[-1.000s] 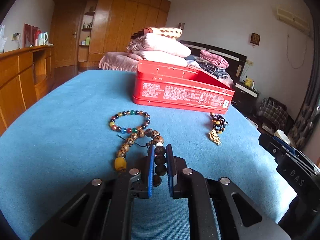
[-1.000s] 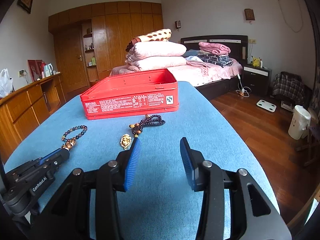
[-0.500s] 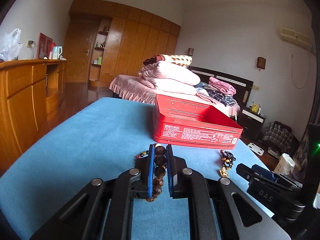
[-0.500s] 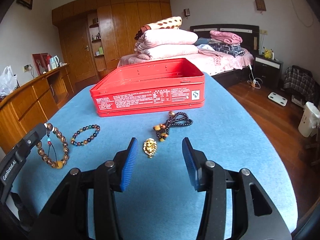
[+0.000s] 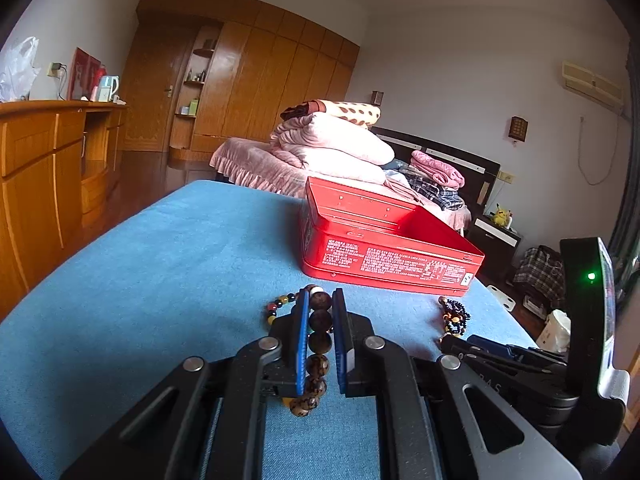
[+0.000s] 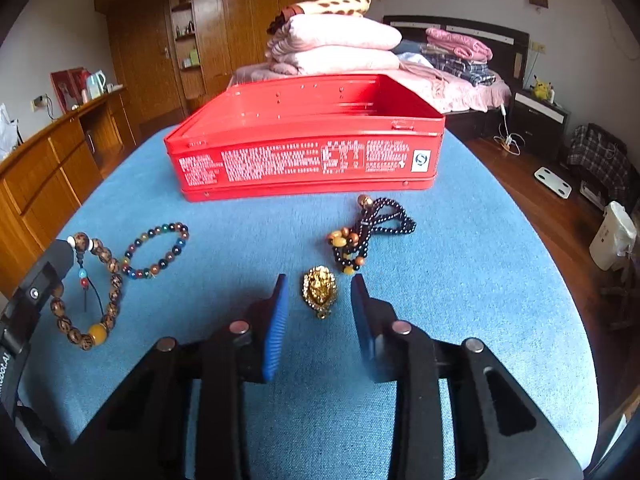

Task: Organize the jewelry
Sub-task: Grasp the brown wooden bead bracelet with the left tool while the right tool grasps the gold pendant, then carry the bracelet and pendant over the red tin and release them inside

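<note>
My left gripper [image 5: 319, 300] is shut on a brown wooden bead bracelet [image 5: 319, 344] and holds it above the blue table; the bracelet [image 6: 96, 292] hangs from it in the right wrist view. A multicoloured bead bracelet [image 6: 157, 249] lies on the table. My right gripper [image 6: 319, 280] is open, its blue fingers either side of a gold pendant [image 6: 319, 289] that lies on the cloth. The pendant belongs to a dark bead necklace [image 6: 370, 228] lying just beyond it. An open red tin box [image 6: 308, 140] stands empty behind them.
The blue table [image 6: 460, 280] ends at the right over a wooden floor. A wooden sideboard [image 6: 48, 168] stands at the left. A bed with piled bedding [image 6: 336, 40] lies behind the box.
My left gripper has lifted the brown bracelet off the table. My right gripper has moved forward and lower until its fingers flank the gold pendant.
</note>
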